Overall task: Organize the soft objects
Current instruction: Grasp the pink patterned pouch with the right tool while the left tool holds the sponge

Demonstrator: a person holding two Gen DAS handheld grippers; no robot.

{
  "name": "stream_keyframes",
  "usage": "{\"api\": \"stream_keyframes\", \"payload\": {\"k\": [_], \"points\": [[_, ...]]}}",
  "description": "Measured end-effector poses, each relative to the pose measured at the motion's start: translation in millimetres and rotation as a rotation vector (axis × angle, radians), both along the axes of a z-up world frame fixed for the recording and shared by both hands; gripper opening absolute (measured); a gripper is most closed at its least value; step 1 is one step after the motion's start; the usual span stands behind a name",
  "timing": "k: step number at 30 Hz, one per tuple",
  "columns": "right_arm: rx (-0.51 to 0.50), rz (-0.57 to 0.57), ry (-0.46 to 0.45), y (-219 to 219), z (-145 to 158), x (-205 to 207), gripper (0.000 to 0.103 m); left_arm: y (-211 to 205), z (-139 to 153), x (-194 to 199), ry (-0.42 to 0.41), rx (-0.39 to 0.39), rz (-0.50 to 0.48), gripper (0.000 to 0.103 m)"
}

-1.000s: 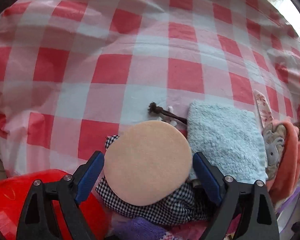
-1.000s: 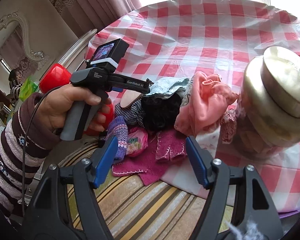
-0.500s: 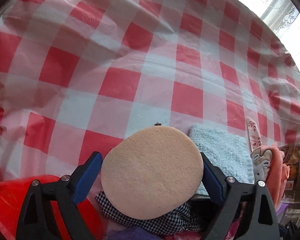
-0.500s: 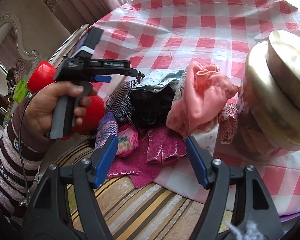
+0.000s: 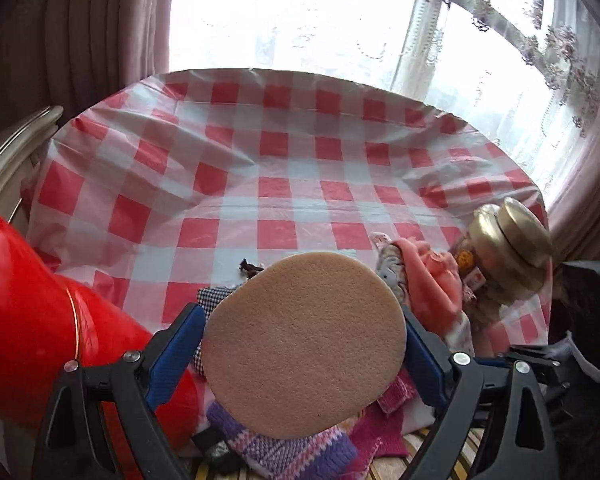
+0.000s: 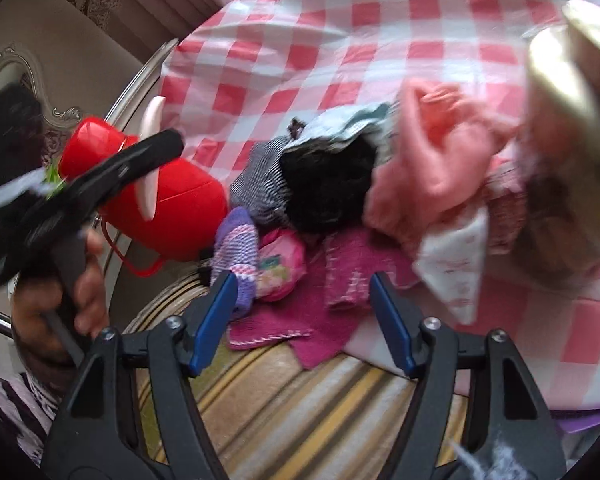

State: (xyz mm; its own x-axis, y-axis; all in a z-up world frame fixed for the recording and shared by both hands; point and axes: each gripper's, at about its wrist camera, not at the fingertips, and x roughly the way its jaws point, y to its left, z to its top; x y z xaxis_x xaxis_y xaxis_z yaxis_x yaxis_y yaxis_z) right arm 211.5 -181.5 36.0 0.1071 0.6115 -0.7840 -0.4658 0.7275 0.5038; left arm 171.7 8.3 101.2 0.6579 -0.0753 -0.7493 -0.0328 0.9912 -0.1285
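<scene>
1. Far left: red container (image 5: 32,316) lies on its side at the table edge, just beside your left gripper (image 5: 300,344).
2. Left gripper: blue pads (image 5: 172,350) clamp a round beige sponge (image 5: 304,344) by its edges, fingers spread about the sponge's full width. Sponge is held up above the pile, flat face to the camera.
3. Centre: pile of soft things sits at the near edge of the red-checked tablecloth (image 5: 276,184): checked cloth (image 6: 260,180), black fuzzy item (image 6: 332,184), light blue cloth (image 6: 340,128), purple knit piece (image 6: 236,248), magenta knit (image 6: 308,320).
4. Right of the pile: pink garment (image 6: 432,168), touching the black item.
5. Far right: jar with gold lid (image 5: 512,248), just beside the pink garment.
6. Right gripper (image 6: 300,316): fingers wide apart, nothing between them, hovering over the magenta knit. This view is motion-blurred.
</scene>
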Motion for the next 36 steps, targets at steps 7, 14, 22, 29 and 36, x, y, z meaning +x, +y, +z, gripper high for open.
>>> {"api": "stream_keyframes", "payload": {"k": [7,14,22,29,36], "points": [[0.041,0.022,0.137,31,-32,4,0.052,20,-11,-66,-0.014,-0.074,0.047,0.093],[0.017,0.007,0.187,52,-51,11,0.052,48,-39,-113,0.024,-0.15,0.126,0.093],[-0.008,-0.044,0.17,49,-59,15,0.013,50,-48,-119,0.032,-0.181,0.132,0.093],[0.005,-0.092,0.238,34,-63,19,0.052,43,-46,-121,0.024,-0.18,0.117,0.093],[0.026,-0.066,0.272,51,-72,23,0.052,39,-46,-121,0.03,-0.179,0.106,0.093]]}}
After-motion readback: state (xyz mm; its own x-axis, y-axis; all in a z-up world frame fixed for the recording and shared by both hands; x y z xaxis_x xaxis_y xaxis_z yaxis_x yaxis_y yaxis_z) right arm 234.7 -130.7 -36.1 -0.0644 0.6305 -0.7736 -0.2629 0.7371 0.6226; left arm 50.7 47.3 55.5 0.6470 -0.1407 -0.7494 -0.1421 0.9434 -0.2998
